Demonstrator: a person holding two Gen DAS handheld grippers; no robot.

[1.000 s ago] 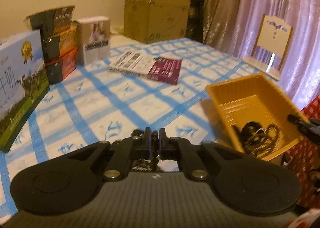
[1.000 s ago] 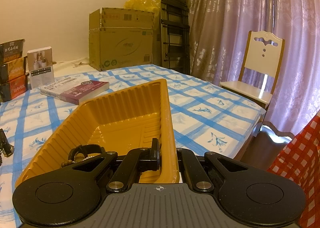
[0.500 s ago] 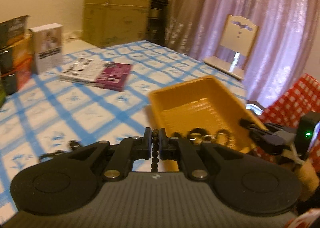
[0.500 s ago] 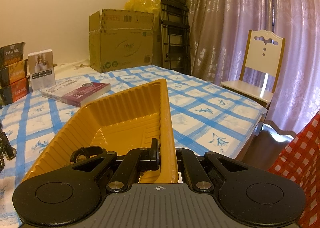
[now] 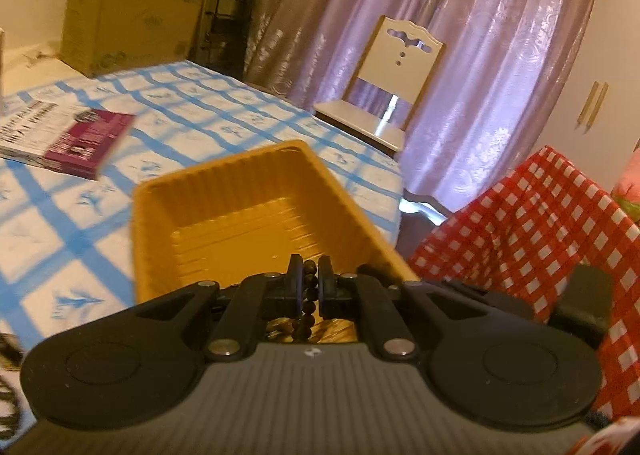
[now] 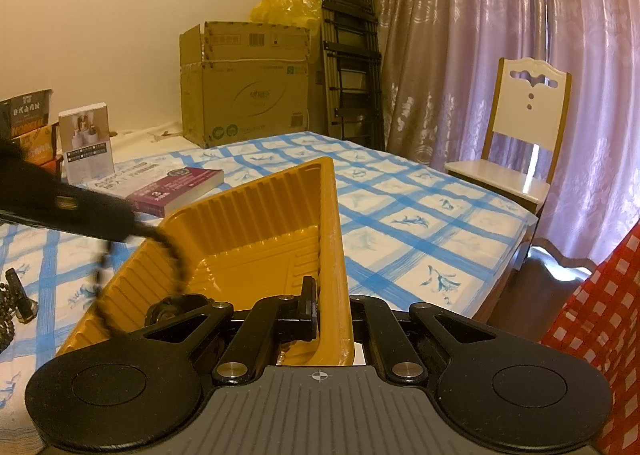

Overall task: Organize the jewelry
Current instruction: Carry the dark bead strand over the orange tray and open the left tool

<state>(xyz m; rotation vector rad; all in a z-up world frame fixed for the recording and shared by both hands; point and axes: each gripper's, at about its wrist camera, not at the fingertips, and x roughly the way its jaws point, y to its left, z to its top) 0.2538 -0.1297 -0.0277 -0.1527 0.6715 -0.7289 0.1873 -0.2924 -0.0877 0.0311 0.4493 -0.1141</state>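
Bead string [image 5: 307, 297], dark and round-beaded, sits pinched between the two fingertips of the left gripper [image 5: 309, 282], jaws drawn in narrow around it, a short run of beads dropping below the grip. That gripper hangs right over the near end of the yellow tray [image 5: 240, 191], looking down its ribbed inside. From the right wrist view the same string [image 6: 176, 259] shows as a blurred dark loop dangling from the left gripper's tip [image 6: 150, 233] over the tray's left wall, one strand inside the tray, the other trailing outside it.

The right gripper [image 6: 330, 301] has the tray's right wall [image 6: 332, 239] between its fingers, one finger [image 6: 309, 291] inside the tray; the outer finger is hidden behind the wall. It is clamped on that rim. Low in the tray, just left of that finger, lies a dark ring-shaped piece [image 6: 176, 305], partly hidden by the gripper body.

The tray rests on a table with a blue-checked cloth [image 6: 400, 215]. Off to the left on the cloth, more dark beads and a small dark object [image 6: 16, 295] lie well apart from the tray. A book with a maroon cover [image 6: 172, 187] lies beyond the tray. A cardboard box [image 6: 248, 95] stands at the far end, a white chair [image 6: 524, 127] by the pink curtain [image 6: 460, 35], and a red checked cloth [image 5: 540, 223] to the right.
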